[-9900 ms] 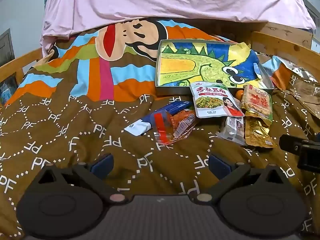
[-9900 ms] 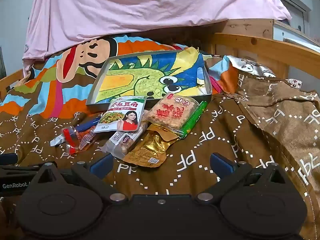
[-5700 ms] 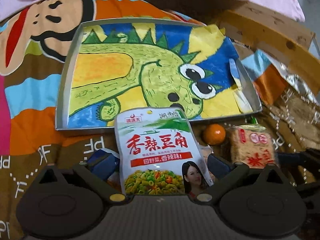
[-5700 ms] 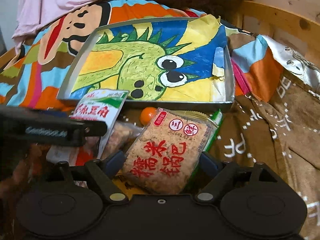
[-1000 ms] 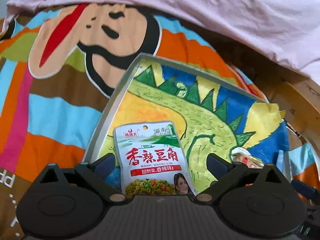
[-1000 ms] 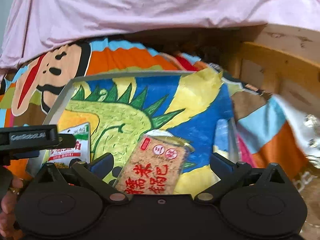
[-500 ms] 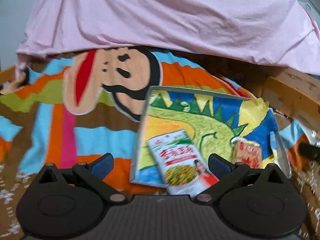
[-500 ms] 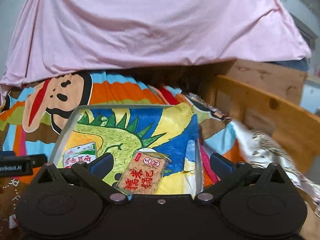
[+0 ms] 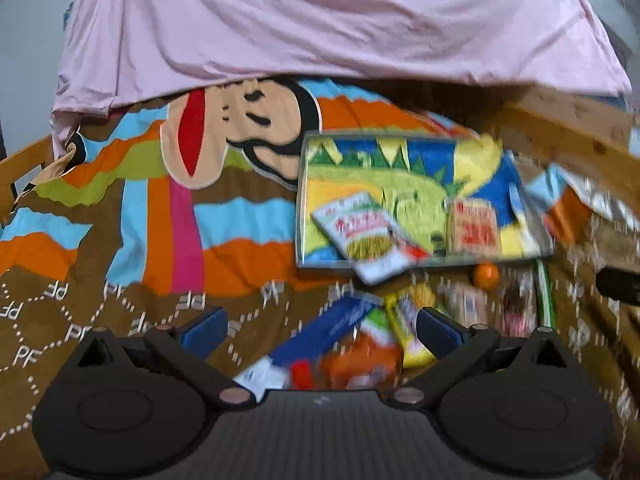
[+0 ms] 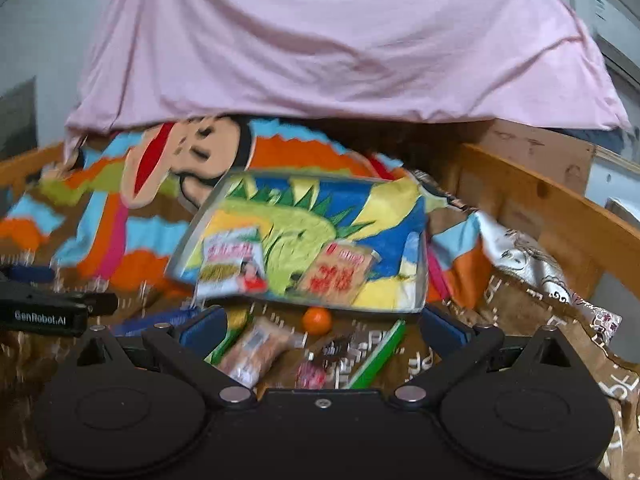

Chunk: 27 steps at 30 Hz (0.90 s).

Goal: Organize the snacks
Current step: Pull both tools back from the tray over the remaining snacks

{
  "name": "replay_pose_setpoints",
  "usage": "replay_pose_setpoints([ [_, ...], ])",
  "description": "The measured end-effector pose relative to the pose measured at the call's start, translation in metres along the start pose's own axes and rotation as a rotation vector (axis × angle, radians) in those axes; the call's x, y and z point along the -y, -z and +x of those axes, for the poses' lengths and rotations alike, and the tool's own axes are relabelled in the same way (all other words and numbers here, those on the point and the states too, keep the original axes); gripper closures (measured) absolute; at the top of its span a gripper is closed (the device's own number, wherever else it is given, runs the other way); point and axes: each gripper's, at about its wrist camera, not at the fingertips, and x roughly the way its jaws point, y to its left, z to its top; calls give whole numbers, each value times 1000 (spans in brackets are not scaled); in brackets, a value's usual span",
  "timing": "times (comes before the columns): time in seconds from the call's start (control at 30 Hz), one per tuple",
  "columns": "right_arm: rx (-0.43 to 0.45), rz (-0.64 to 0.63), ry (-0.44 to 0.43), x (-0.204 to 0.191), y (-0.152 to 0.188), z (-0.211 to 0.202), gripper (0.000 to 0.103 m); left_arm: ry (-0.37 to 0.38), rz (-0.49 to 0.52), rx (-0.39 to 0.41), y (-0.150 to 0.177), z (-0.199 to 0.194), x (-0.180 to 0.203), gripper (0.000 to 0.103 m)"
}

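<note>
Covering most of both views, the bed point(image 9: 120, 288) under its brown cartoon quilt carries everything, and the dinosaur-painted tray point(image 10: 224, 204) lies on it as the collecting spot. Two packets are in the tray: the white bean snack bag point(image 10: 232, 264) at its near left, its lower end hanging over the rim, and the rice cracker pack point(image 10: 340, 272) to its right, fully inside. Judging from that, the job is at a re-reach step, with more loose snacks on the quilt in front of the tray waiting to go in.

Both tools hover empty over that pile. The left gripper point(image 9: 320, 326) has its fingers spread wide above the blue packet point(image 9: 336, 320) and an orange-red wrapper point(image 9: 360, 364); the right gripper point(image 10: 322, 326) is likewise spread over a clear-wrapped pastry point(image 10: 256, 348), a green stick pack point(image 10: 380, 352) and the small orange fruit point(image 10: 317, 320).

Next comes lowering onto one wrapper and pinching an edge; the crinkly film looks slippery, and the blur hides finer detail.
</note>
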Motion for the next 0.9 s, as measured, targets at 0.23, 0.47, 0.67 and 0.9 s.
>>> replay_pose_setpoints([
  [0.23, -59, -83, -34, -17, 24, -11, 1, -2, 48, -89, 27, -5, 3, 1],
  [0.47, -114, -122, -80, -27, 39, -20, 1, 14, 88, -123, 38, -12, 9, 1],
  [0.67, -146, -119, -72, -29, 45, -21, 1, 22, 115, -174, 45, -7, 12, 1],
  [0.9, -185, -115, -78, -26, 51, -19, 1, 29, 143, -197, 51, -5, 16, 1],
])
